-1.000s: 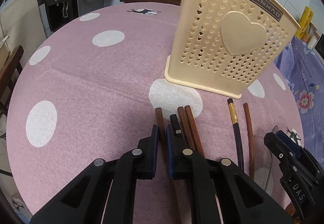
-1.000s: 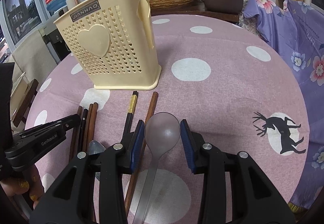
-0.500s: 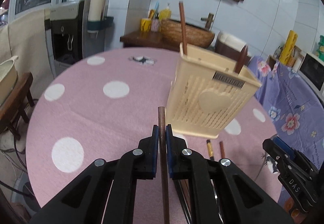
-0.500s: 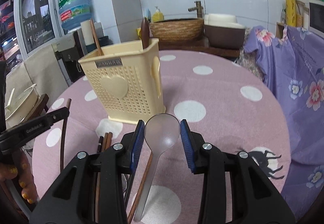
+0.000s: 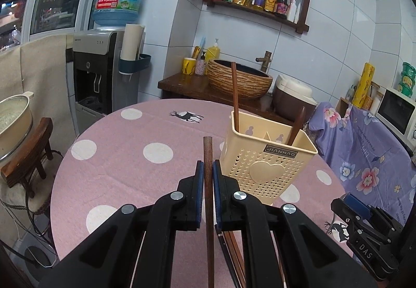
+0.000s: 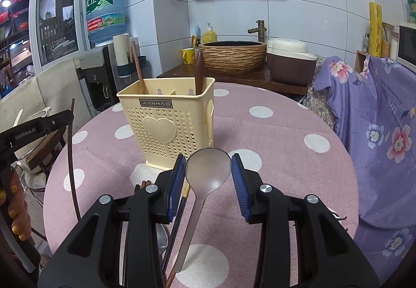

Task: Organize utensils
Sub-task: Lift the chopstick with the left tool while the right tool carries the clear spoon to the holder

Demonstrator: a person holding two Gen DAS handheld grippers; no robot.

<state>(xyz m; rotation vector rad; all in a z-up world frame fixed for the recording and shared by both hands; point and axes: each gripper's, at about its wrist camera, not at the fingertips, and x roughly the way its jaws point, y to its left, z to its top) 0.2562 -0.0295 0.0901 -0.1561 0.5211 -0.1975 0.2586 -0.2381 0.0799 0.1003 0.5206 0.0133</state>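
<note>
The round desk [image 5: 109, 173] with the pink dotted cloth carries the cream utensil holder [image 6: 169, 129], which stands upright near its middle. One brown chopstick [image 5: 235, 95] and a dark wooden spoon [image 6: 199, 72] stand already in two of its compartments. Some more chopsticks [image 5: 234, 249] lie flat on the cloth in front of the holder.

The left tongs [image 5: 207, 173] are clamped on a single brown chopstick [image 5: 208, 158], held in the air above the desk, with its blunt end sticking forward beyond the pads. The right tongs [image 6: 208, 168] are closed on the bowl of a translucent plastic spoon [image 6: 208, 165], whose handle hangs back and down under them.

I think the risk is in the insertion. The spoon is gripped only by the curved edges of its smooth bowl, so it may slip out or turn when tilted. The long chopstick may hit the holder rim or the standing chopstick and push the light holder over.
</note>
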